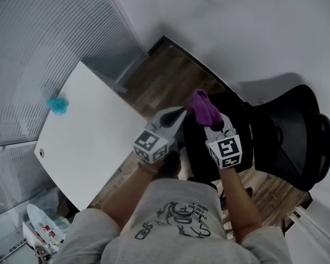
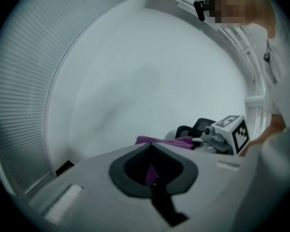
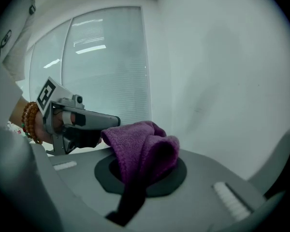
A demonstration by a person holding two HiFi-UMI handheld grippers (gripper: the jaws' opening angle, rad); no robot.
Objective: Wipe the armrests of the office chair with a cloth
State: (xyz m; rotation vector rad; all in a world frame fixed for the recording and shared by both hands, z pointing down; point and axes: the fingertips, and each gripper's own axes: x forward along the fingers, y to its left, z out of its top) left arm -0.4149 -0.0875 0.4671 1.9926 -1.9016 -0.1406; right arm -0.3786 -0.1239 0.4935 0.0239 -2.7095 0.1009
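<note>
The soft, light cloth [image 3: 142,151] is bunched in the clenched right gripper [image 3: 145,166], one edge nipped by the closed left gripper [image 2: 151,151], above the chair [image 1: 297,142]; being limp, it is probably best held through its thick fold.

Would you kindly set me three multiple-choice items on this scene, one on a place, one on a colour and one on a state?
1. Where does the teal object lie? A on the white table; B on the office chair; C on the floor.
2. What colour is the cloth? A yellow; B purple; C white.
3. How is the right gripper? A open and empty; B shut on the cloth; C lying on the table.
Key: 1 A, it rests on the tabletop; 2 B, it is purple in every view; 3 B, the cloth is bunched between its jaws.
</note>
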